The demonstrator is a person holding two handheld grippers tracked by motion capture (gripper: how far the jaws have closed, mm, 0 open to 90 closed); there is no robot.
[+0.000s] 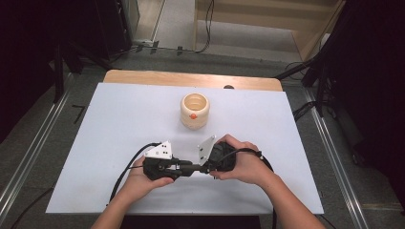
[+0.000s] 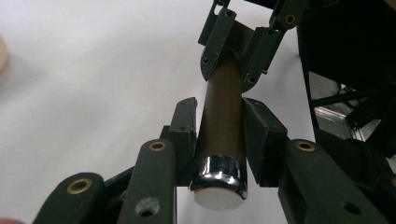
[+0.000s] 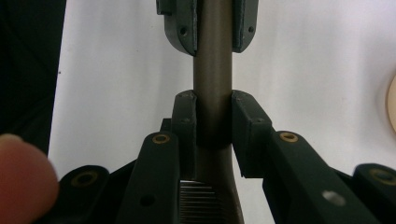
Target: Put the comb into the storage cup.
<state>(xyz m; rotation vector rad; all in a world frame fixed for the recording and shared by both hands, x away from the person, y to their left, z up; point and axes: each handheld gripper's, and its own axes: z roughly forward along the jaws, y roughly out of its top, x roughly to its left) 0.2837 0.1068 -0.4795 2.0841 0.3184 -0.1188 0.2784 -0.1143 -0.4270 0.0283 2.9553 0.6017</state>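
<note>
While both grippers clamp brown rod [image 2: 223,112], no legible writing.

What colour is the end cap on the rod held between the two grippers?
Shiny chrome silver with a flat white face, on the dark brown rod; the end cap shows best in the left gripper view.

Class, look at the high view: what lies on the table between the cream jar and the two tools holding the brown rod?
Nothing: bare white table separates the jar from the left tool and right tool.

High view looks down from the six o'clock edge toward twelve; both gripper views, facing each other at close range, share one brown rod [image 2: 223,112].
</note>
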